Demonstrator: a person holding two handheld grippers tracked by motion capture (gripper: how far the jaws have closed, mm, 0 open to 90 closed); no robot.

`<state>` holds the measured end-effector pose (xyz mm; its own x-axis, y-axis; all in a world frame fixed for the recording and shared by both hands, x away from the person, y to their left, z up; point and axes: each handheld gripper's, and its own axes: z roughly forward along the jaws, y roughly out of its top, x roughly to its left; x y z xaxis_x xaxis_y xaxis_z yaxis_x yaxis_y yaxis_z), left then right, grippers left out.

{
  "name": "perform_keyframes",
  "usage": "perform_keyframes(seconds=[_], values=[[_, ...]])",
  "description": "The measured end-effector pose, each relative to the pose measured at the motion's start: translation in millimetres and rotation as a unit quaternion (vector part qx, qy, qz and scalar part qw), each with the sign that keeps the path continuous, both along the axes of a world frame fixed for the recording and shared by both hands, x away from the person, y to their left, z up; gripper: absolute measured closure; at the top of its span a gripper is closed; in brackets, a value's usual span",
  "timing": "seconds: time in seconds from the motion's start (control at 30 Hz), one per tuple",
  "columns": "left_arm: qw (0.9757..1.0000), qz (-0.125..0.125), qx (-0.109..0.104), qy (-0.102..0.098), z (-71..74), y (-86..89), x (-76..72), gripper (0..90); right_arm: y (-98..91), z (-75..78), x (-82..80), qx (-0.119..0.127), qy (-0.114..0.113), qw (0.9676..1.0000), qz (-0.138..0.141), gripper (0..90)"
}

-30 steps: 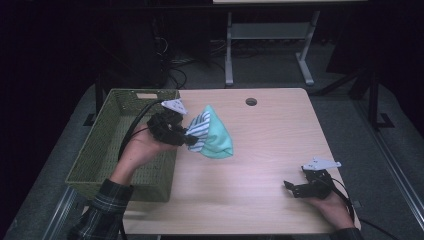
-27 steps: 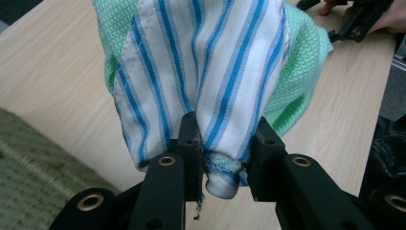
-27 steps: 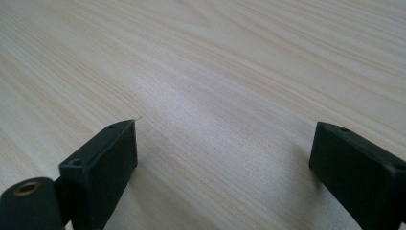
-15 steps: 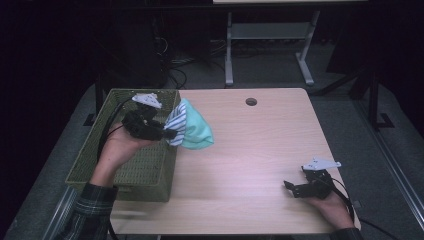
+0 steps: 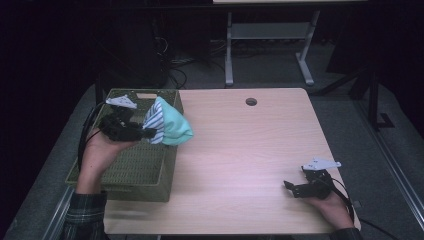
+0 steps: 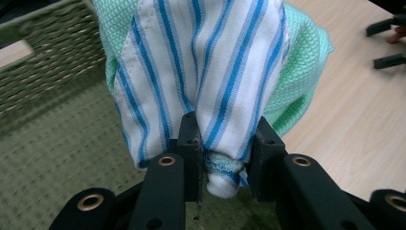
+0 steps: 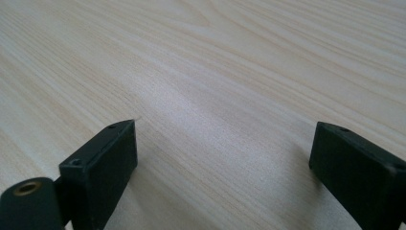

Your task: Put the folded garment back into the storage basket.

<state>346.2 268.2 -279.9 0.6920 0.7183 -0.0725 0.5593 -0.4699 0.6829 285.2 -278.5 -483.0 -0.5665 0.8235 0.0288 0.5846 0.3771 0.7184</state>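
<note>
- The wooden table (image 5: 240, 165) spans the middle of the high view, light grained, with a small round hole (image 5: 251, 102) near its far edge.
- A green woven basket (image 5: 127, 170) sits at the table's left side, its far rim bearing a handle slot; in the left gripper view its woven floor and wall (image 6: 52, 62) lie under and behind the jaws.
- The bundled cloth (image 5: 170, 127), one layer mint green waffle weave and one white with blue stripes, hangs in the air over the basket's right rim, partly above the basket and partly above the tabletop. In the left gripper view the striped layer (image 6: 206, 72) faces the camera with the green one behind it.
- The left gripper (image 5: 145, 133) is held above the basket, pointing toward the table's middle; its jaws pinch a gathered fold of the cloth between them.
- The right gripper (image 5: 290, 187) rests low near the table's near right corner, well apart from the cloth; its jaws stand spread wide with bare wood between them (image 7: 222, 158).
</note>
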Motion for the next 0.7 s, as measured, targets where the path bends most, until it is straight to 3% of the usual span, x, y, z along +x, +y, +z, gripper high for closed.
perform_keyframes(seconds=[0.37, 0.53, 0.7], values=[[0.9976, 0.068, 0.0, -0.013, -10.7, 33.2, -4.8, 70.3, -0.1, 0.0, 0.1, 0.001, 0.0, 1.0, -0.003, 8.5], [0.9944, 0.103, 0.022, -0.008, -18.3, 45.4, -1.8, 70.3, -0.2, 0.0, 0.1, 0.0, 0.0, 1.0, -0.005, 8.6], [0.9909, 0.13, 0.031, 0.012, -35.4, 60.7, 4.0, 70.3, -0.2, 0.0, 0.0, 0.0, 0.001, 1.0, -0.009, 8.5]])
